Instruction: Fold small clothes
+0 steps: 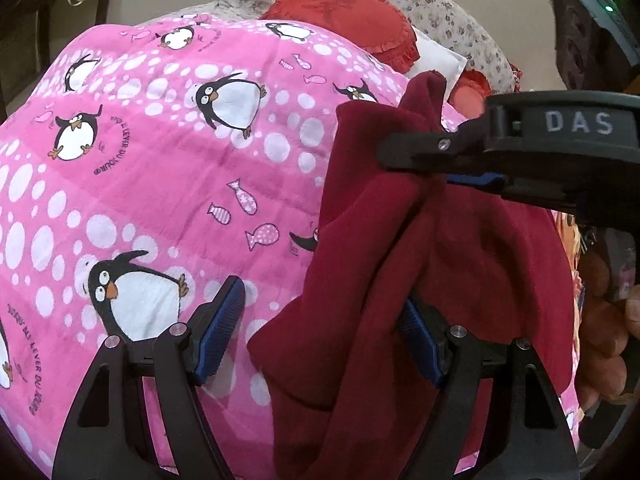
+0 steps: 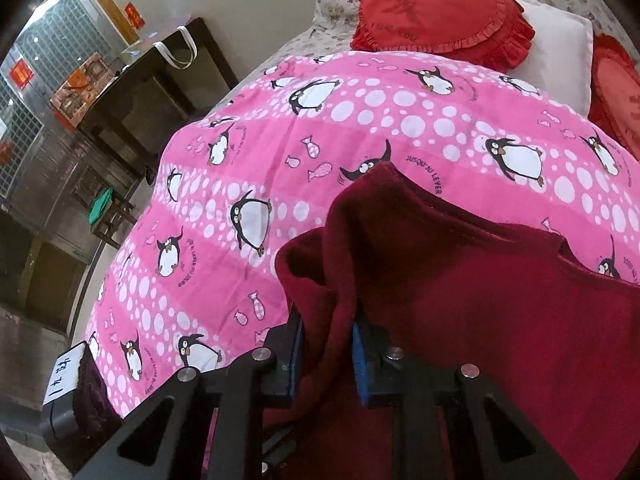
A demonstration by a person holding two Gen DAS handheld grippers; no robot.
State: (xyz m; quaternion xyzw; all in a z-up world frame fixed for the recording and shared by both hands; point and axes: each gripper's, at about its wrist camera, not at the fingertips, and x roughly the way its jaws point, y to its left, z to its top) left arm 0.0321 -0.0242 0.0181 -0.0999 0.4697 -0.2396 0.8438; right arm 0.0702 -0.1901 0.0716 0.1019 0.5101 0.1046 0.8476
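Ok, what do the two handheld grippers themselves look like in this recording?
Both are black plastic frames with triangular cut-outs, silver pivot screws and ribbed blue finger pads. The left gripper shows those pads clearly; the right gripper, seen side-on from the left camera, carries raised "DAS" lettering.

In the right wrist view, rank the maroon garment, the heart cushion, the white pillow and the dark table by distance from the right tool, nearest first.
1. maroon garment: pinched in the right tool.
2. heart cushion: far, top centre; white pillow beside it to the right; too close to call.
3. dark table: off the bed, upper left.
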